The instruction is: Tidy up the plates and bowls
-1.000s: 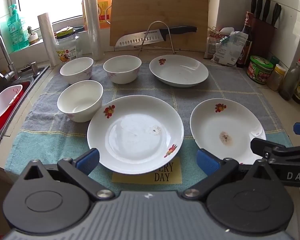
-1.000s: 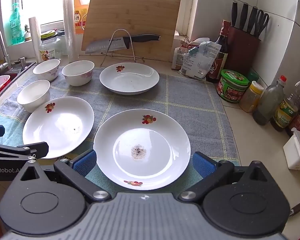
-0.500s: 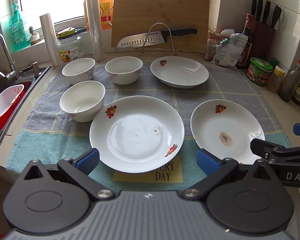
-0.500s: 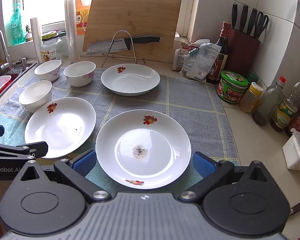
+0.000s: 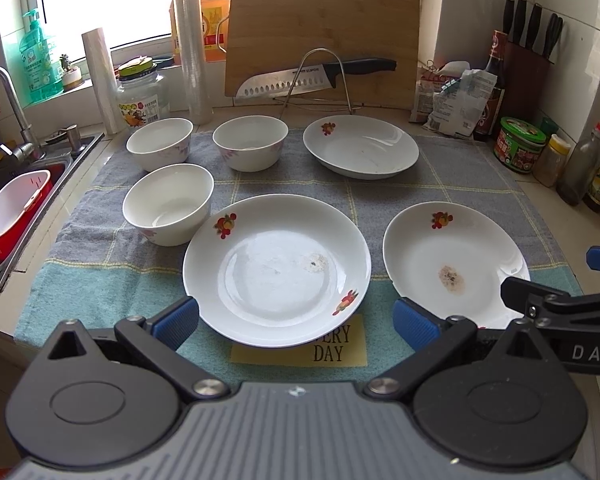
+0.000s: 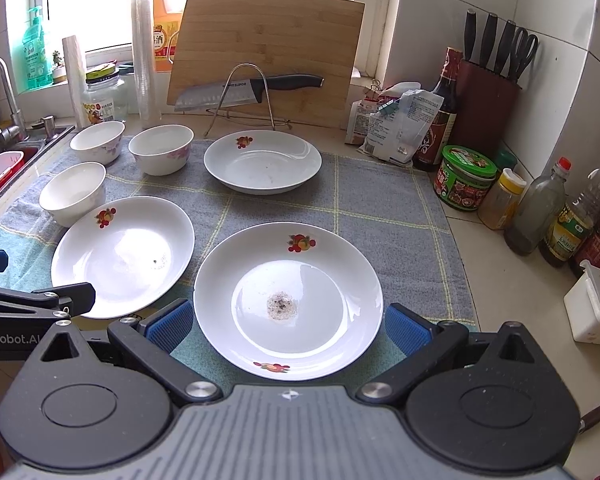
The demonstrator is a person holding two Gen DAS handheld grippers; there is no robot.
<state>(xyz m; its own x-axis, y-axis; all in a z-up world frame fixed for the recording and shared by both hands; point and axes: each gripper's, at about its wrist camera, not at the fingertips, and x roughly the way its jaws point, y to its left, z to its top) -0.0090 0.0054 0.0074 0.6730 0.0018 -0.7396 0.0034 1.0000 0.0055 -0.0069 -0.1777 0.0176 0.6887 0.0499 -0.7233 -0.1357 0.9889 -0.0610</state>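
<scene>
Three plates and three bowls sit on a grey and teal towel spread over the counter. Behind it a wooden cutting board leans at the window, with a knife on a wire stand in front.

Of the plates, the near left plate lies straight ahead of the left gripper, the near right plate straight ahead of the right gripper, and the far plate sits at the back of the towel. Both near plates carry a small dirty spot.

The bowls stand at the left: one bowl just beside the near left plate, a back left bowl and a back middle bowl behind it.

Both grippers hang wide apart, each pair of blue pads flanking its plate's near edge, holding nothing.
</scene>
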